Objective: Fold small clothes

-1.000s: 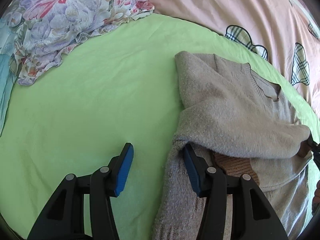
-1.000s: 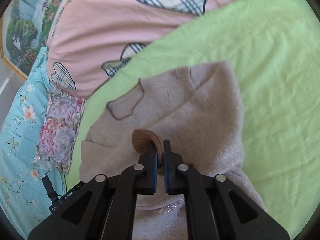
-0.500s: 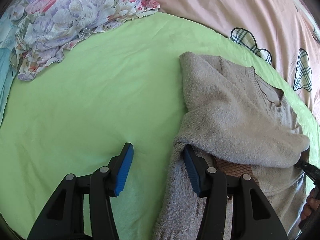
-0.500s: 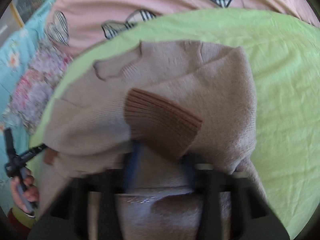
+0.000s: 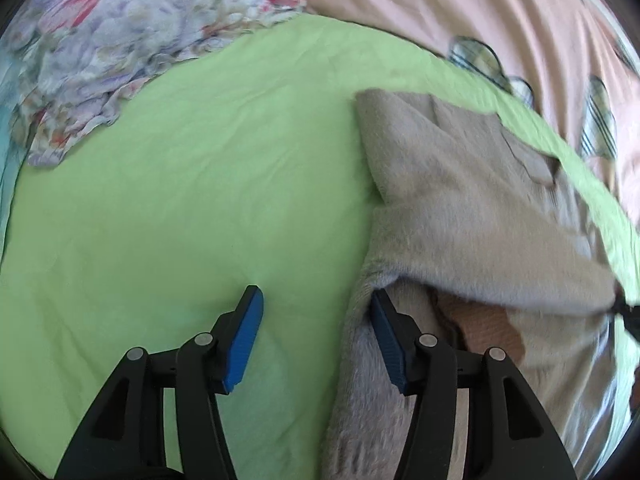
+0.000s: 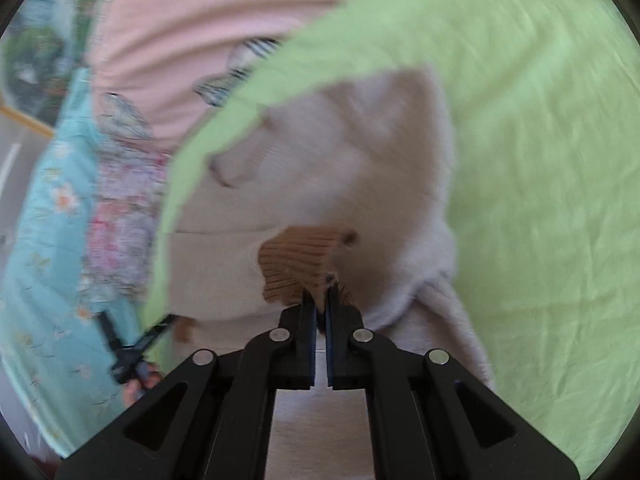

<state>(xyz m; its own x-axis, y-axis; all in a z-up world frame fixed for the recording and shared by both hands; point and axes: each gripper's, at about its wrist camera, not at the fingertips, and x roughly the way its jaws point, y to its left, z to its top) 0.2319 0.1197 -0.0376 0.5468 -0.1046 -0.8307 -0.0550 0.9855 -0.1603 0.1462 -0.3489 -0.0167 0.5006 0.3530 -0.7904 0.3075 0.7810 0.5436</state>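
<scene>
On the far left of the bed lies one floral cloth (image 5: pixel 120 40), bunched at the edge of the green sheet (image 5: pixel 180 200); beside it your left hand-held gripper (image 5: pixel 316 320) has its jaws spread and opening a touch wider, one pad over bare sheet, the other against the folded edge of the sweater (image 5: pixel 460 208), nothing clamped between them; the one beige sweater lies on the right half of the sheet, a sleeve already laid across its body; your right hand-held gripper (image 6: pixel 320 300) is clenched on the brown ribbed cuff (image 6: pixel 300 256) of the other sleeve. By my reading you are at the sleeve fold; next, carry that cuff across the chest, lay it flat, release, then fold the body. Count: one sweater, two grippers, one pink quilt (image 5: pixel 480 8) beyond.
</scene>
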